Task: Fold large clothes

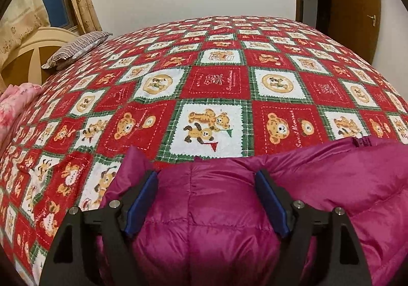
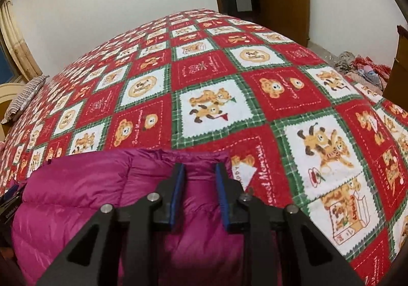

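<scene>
A magenta quilted down jacket [image 1: 216,222] lies at the near edge of a bed covered with a red, white and green teddy-bear blanket [image 1: 211,87]. My left gripper [image 1: 206,178] stands wide open over a puffy fold of the jacket, its blue pads on either side of it. In the right wrist view the same jacket [image 2: 84,191] fills the lower left. My right gripper [image 2: 199,171] has its jaws close around the jacket's far right edge and pinches the fabric between the blue pads. The blanket [image 2: 216,82] spreads beyond it.
A striped pillow [image 1: 76,48] lies at the bed's far left by a cream headboard [image 1: 33,51]. Pink floral bedding [image 1: 15,104] sits at the left edge. A wooden door [image 1: 354,5] stands at the back right. A pile of clothes [image 2: 362,64] lies on the floor right of the bed.
</scene>
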The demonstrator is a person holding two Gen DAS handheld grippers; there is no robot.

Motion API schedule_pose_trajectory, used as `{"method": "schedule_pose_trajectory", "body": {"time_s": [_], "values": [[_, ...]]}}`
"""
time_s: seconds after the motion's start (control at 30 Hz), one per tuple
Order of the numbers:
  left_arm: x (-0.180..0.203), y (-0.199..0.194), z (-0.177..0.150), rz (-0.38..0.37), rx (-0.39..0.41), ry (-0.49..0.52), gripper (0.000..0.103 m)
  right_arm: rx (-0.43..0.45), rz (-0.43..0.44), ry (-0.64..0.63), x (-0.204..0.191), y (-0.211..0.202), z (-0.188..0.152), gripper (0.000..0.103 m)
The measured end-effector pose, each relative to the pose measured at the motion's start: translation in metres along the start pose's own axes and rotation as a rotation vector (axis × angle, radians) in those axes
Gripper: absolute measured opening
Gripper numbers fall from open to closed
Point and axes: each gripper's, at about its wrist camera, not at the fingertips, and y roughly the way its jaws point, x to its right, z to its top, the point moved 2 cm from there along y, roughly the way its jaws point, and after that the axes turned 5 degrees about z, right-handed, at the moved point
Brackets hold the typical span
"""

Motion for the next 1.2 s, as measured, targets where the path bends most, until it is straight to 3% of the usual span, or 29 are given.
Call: {"method": "schedule_pose_trajectory", "body": {"time_s": [0.23,0.37,0.47,0.6,0.73,1.2], "values": [[-0.002,-0.062,-0.003,-0.052,0.018,-0.001,0.079,-0.024,-0.010,0.004,-0.004,-0.006,0.005,0.027],[0.011,-0.092,-0.015,-0.088,0.025,0.023,0.079,0.089,0.024,0.013,-0.020,-0.060,0.005,0.030],[0.024,-0.102,-0.025,-0.111,0.021,0.033,0.079,0.071,0.086,-0.061,-0.051,-0.089,-0.013,0.030],[0.041,-0.102,-0.040,-0.101,0.006,0.064,0.079,0.026,0.160,-0.103,-0.082,-0.102,-0.054,0.030],[0.048,-0.098,-0.052,-0.076,0.011,0.080,0.079,0.003,0.164,-0.108,-0.090,-0.091,-0.085,0.030],[0.060,-0.076,-0.063,-0.028,0.060,0.096,0.080,0.045,0.158,-0.111,-0.084,-0.064,-0.104,0.030]]}}
